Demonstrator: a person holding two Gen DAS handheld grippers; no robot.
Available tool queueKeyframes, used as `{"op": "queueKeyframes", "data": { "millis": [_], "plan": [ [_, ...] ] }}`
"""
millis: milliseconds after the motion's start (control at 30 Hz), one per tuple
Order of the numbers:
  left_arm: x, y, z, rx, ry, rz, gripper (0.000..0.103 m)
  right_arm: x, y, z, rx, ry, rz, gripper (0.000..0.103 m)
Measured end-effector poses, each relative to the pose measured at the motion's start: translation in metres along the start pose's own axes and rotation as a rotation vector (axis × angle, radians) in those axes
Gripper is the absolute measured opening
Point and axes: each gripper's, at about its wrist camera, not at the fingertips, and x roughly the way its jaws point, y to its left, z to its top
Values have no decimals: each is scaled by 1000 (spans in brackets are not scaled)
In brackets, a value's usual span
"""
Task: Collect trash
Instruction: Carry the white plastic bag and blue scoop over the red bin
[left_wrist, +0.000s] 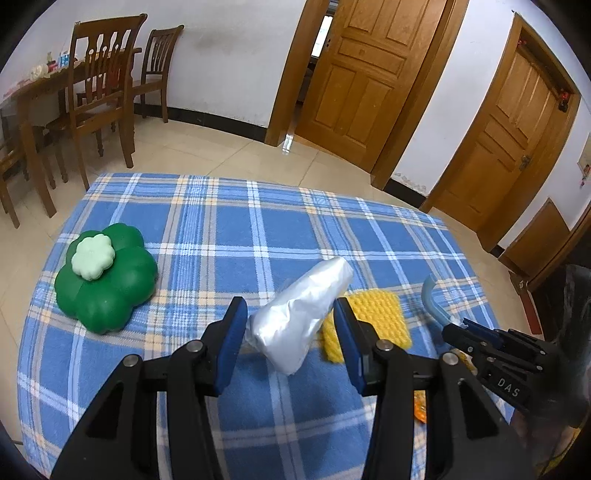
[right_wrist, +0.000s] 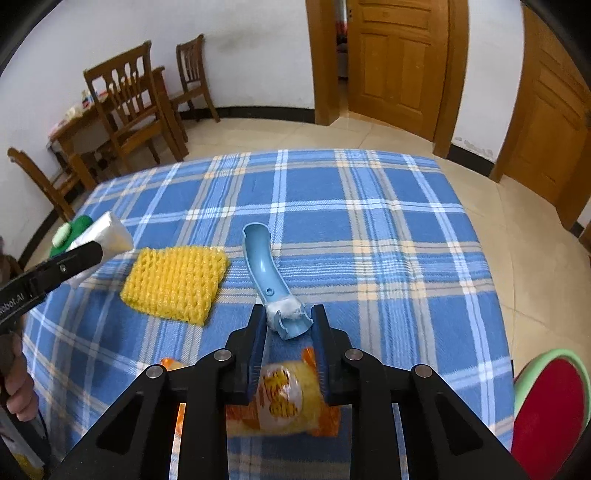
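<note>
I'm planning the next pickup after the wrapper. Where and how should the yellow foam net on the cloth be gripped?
Judging by its pose, grip the yellow foam net across its near corner edge, coming from above with the fingers straddling it. It lies flat on the plaid cloth, soft and thick, so an edge should pinch easily. The blue curved piece lies apart on one side, so come in from the near side.

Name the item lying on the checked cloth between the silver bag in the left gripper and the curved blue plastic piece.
The yellow foam net lies between the silver bag and the blue plastic piece, clearest in the right wrist view.
</note>
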Motion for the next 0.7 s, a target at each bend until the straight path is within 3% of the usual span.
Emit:
{"op": "queueKeyframes", "data": {
  "millis": [400,467,700],
  "plan": [
    [-35,-31,-18,16,-14,-65,48,-51,-20,-28,114,-80,22,25],
    [-40,-36,-21,18,-14,-80,39,-58,-24,-33,133,-86,21,25],
    [-49,-56,-36,30,7,-118,37,-87,-44,-53,204,-117,9,25]
  ]
}}
